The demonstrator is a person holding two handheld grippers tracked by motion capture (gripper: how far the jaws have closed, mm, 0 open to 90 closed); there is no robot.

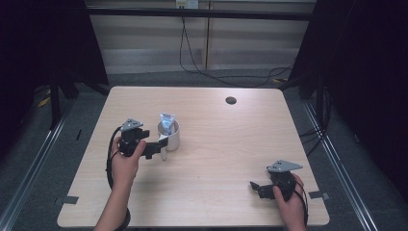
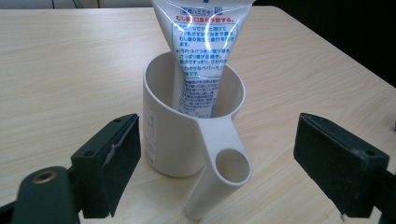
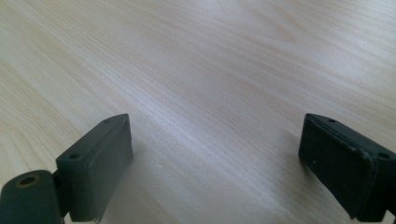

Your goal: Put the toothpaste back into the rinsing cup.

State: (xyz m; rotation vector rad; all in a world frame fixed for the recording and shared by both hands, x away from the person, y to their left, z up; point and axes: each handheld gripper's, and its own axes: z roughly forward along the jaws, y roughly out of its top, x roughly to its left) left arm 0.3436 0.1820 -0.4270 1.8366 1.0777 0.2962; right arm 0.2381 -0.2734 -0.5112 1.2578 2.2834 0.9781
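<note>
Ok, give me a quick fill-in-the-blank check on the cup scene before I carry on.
1. The tube stands inside the white ____.
2. The cup has a handle that points toward the ____ gripper.
3. The left gripper has its fingers ____, either side of the handle.
4. The right gripper holds ____.

Missing words: cup; left; open; nothing

A pale wood-grain desk (image 1: 216, 144) has a round dark cable hole (image 1: 231, 100) near its far edge. Behind it, black cables (image 1: 192, 62) hang down a panelled wall (image 1: 154, 43) and trail across grey floor (image 1: 192, 79).
</note>
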